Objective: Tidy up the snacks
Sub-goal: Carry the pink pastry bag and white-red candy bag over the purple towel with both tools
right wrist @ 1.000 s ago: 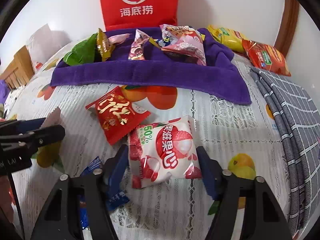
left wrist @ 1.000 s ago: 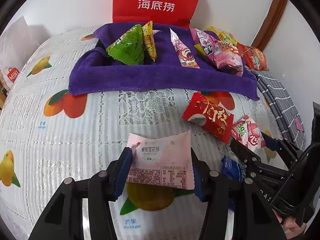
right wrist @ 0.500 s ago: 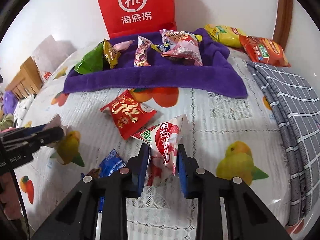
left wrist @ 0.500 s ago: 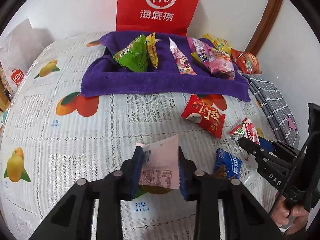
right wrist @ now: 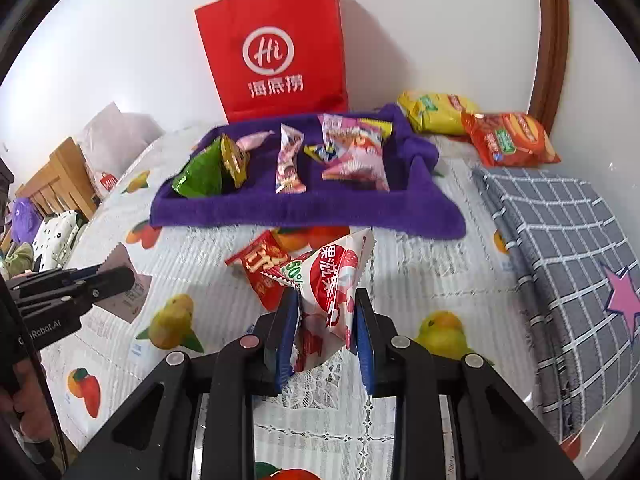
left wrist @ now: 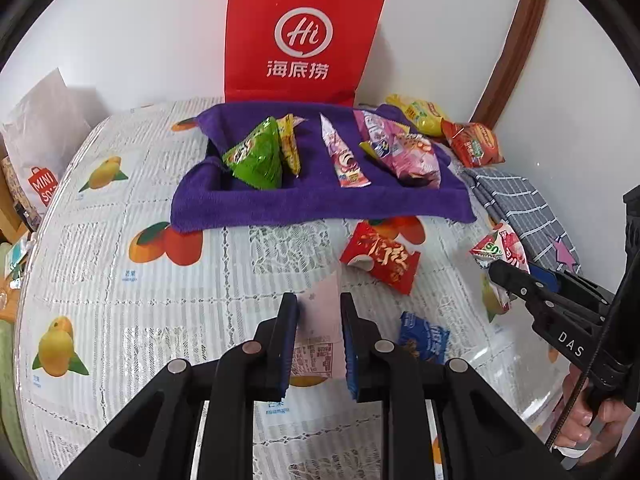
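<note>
My left gripper [left wrist: 319,308] is shut on a pale pink snack packet [left wrist: 320,320] and holds it above the table. My right gripper [right wrist: 326,304] is shut on a white and red lychee snack packet [right wrist: 332,280], lifted off the table; it also shows in the left wrist view [left wrist: 500,248]. A purple towel-lined tray [left wrist: 320,200] at the back holds a green packet [left wrist: 256,158], a yellow one, a pink striped one [left wrist: 344,156] and several pink ones. A red packet [left wrist: 380,258] and a blue packet [left wrist: 424,336] lie on the tablecloth.
A red paper bag [left wrist: 300,36] stands against the wall behind the tray. Yellow [right wrist: 436,114] and orange [right wrist: 508,140] chip bags lie at the back right. A grey checked cloth [right wrist: 560,240] covers the right side. A white bag [left wrist: 44,140] stands left.
Both grippers closed on their packets and lifted them off the table. Both views pulled up and back, showing more of the tray and red bag.
</note>
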Motion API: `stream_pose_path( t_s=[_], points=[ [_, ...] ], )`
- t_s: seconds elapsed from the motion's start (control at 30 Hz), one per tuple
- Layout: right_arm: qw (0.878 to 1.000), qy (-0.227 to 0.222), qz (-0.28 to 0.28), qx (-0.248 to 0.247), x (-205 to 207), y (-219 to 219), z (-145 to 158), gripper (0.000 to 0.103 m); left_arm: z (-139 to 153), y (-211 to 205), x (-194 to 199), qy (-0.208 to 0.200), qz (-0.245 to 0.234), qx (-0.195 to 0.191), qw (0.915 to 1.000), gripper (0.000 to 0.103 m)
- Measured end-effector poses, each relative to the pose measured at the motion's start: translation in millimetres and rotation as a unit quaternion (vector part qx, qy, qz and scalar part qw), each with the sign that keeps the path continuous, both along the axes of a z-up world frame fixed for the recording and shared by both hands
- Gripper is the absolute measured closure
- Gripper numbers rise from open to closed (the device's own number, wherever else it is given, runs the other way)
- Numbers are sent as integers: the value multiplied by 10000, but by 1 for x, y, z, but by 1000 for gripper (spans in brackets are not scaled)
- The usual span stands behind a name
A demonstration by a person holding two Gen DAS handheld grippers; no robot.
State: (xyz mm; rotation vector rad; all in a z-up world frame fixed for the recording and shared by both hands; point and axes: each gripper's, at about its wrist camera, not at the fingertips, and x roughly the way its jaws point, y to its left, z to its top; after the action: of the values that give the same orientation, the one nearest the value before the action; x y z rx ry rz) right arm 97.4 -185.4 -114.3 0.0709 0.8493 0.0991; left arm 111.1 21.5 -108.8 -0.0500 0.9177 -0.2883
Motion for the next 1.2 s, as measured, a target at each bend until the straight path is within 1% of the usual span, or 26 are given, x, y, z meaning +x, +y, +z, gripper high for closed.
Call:
stream_pose_path(
  t_s=[0.3,0.5,0.6,0.8,0.97,1.2],
  points=[
    [9998,-154,-114,38,2,-3,30,75,30,-10,-2,-261,-66,166,9995,83],
    [9994,-243,-227,43,10,-11,50,75,52,-10,5,-423,24,158,9990,83],
    [9990,-312,-300,128,16,-17,64,75,61,-10,9,-494,69,142,9987,83],
    [9982,-407,-393,220,29,-23,84,75,75,-11,19,-590,146,131,9981,83],
    [9980,-427,-389,264,38,-24,93,75,84,-10,27,-644,165,124,9977,83],
    [9982,-399,-374,264,52,-19,93,75,89,-6,38,-711,182,98,9973,83]
  ],
)
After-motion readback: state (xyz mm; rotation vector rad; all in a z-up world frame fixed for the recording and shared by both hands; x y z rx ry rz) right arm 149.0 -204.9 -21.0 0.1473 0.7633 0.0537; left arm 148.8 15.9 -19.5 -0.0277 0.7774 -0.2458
